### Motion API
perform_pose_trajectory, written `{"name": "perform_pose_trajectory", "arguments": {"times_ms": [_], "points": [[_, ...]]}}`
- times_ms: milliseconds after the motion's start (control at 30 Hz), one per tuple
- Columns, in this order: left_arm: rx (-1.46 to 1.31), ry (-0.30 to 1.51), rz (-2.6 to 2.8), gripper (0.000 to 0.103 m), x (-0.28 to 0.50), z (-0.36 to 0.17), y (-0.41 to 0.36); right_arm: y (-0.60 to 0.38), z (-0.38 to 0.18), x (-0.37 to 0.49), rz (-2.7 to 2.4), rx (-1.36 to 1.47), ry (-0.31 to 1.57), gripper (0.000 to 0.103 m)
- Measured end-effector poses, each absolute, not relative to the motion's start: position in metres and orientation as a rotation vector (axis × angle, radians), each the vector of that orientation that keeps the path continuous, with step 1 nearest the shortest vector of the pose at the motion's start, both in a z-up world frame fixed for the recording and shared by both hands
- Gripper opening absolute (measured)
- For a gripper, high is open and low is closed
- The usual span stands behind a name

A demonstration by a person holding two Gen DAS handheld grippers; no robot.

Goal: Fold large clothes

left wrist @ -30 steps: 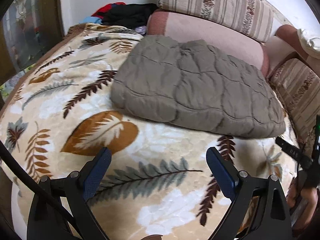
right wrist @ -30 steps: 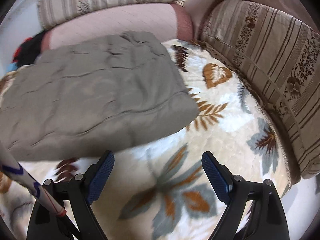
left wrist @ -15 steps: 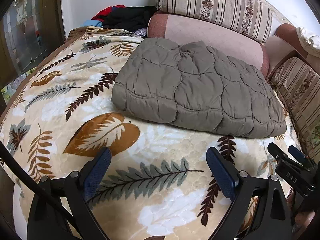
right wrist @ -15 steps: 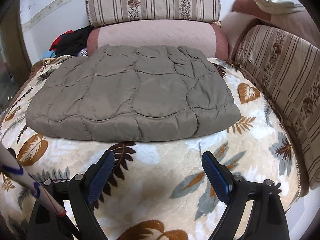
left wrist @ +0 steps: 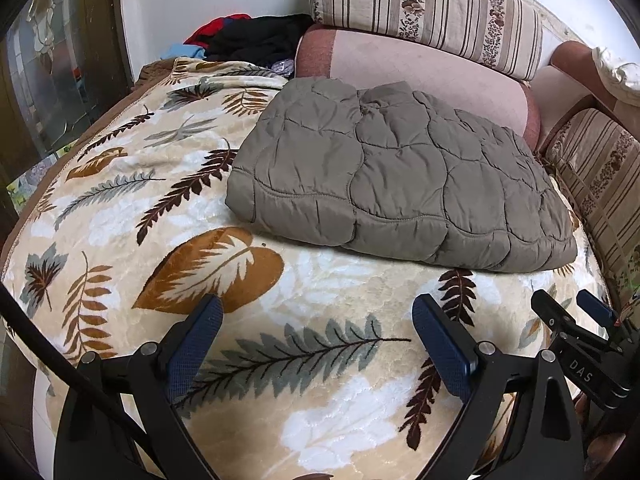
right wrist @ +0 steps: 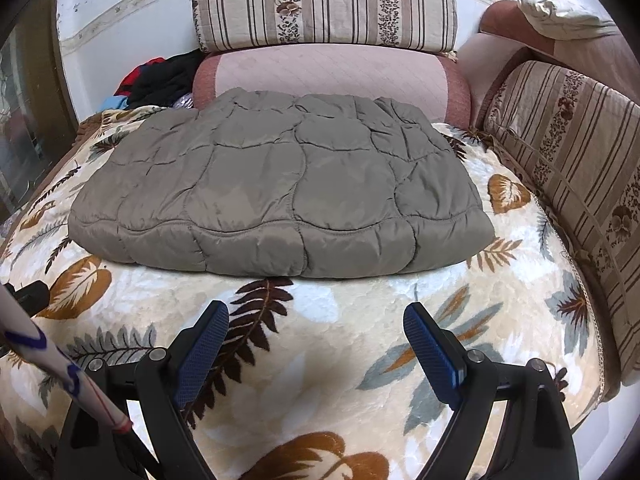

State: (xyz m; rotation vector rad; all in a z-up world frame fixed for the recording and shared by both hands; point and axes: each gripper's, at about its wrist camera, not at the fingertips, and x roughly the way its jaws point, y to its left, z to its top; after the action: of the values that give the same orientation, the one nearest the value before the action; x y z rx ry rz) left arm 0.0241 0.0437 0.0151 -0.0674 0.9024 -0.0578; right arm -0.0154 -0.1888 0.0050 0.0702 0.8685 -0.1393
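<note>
Change since a second ago: the right gripper has swung back and squared up, so the olive-grey quilted padded jacket, then skewed and blurred in its view, now lies straight across it; the left gripper has kept its place.
Jacket position: folded into a thick rectangular bundle, it rests on the cream plush leaf-print blanket covering the sofa seat, its far edge against the pink bolster cushion.
Why it lies so: the near edge is a rounded fold, probably doubled over to make a compact packet; the layout suggests the folding is finished or nearly so.
Left fingers: spread wide and empty, hovering above the blanket short of the jacket, nothing between the blue ribbed pads.
Right fingers: likewise released and wide apart, clear of the fabric.
Why the grippers hang back: both sit near the seat's front edge, well apart from the bundle, seemingly to check the result.
Jacket material: smooth, faintly shiny shell, puffy filling, curved stitch lines forming irregular pillowy cells.
Blanket texture: deep embossed pile with brown, grey and rust leaves.
Surroundings: beige striped floral cushions at the back and right; a dark heap of other clothes in the far left corner.
</note>
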Motion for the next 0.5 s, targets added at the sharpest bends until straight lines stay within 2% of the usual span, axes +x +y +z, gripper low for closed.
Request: {"name": "perform_pose_trajectory", "arguments": {"times_ms": [500], "points": [[-0.012, 0.903, -0.023, 0.095, 0.0216, 0.0127, 0.0406, -0.1860, 0.0033, -0.0192, -0.132, 0.073, 0.876, 0.092]]}}
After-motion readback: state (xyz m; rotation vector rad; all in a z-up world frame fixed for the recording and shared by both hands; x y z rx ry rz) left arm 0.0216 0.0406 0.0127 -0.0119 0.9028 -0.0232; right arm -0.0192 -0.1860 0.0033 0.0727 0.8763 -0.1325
